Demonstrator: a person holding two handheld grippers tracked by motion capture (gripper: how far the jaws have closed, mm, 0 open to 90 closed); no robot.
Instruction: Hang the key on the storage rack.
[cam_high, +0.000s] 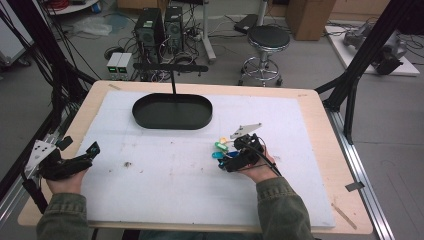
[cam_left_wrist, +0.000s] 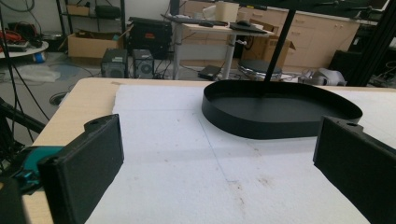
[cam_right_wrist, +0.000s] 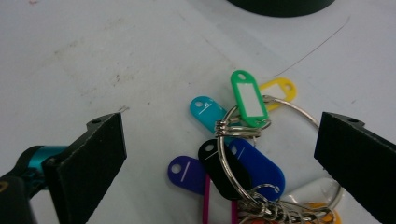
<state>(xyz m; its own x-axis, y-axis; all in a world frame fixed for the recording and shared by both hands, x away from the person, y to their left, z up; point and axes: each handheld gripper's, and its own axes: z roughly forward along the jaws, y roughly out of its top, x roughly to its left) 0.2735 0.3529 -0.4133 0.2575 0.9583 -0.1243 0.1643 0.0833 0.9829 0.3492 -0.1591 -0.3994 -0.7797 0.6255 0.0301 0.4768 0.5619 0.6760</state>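
- Two grippers are in our hands: the right gripper (cam_right_wrist: 219, 158) has its jaws spread wide on either side of the bunch of key tags (cam_right_wrist: 233, 154), gripping nothing, with the bunch lying between them on the white mat (cam_right_wrist: 116, 56).
- We see in the high view that our right hand (cam_high: 257, 167) rests on the mat right of centre, wrist low, the right gripper aimed up and to the left at the tags.
- Our left gripper (cam_left_wrist: 219, 158) also stands wide open and empty, held by our left hand (cam_high: 62, 177) at the mat's left edge, pointing toward the black oval tray (cam_left_wrist: 280, 112).
- Around the bunch we have bare mat on every side; the tray sits well apart toward the far edge, and the table rim (cam_high: 345, 165) lies off to the right.
- The tags fan out from a large metal ring (cam_right_wrist: 243, 140): the green tag (cam_right_wrist: 250, 98) and yellow tag (cam_right_wrist: 280, 88) point away from the right gripper, the teal tag (cam_right_wrist: 208, 112) angles up-left, and the purple tag (cam_right_wrist: 184, 170) lies left.
- The blue tag (cam_right_wrist: 257, 168) and black tag (cam_right_wrist: 219, 170) lie flat under the ring, long axes running diagonally toward us.
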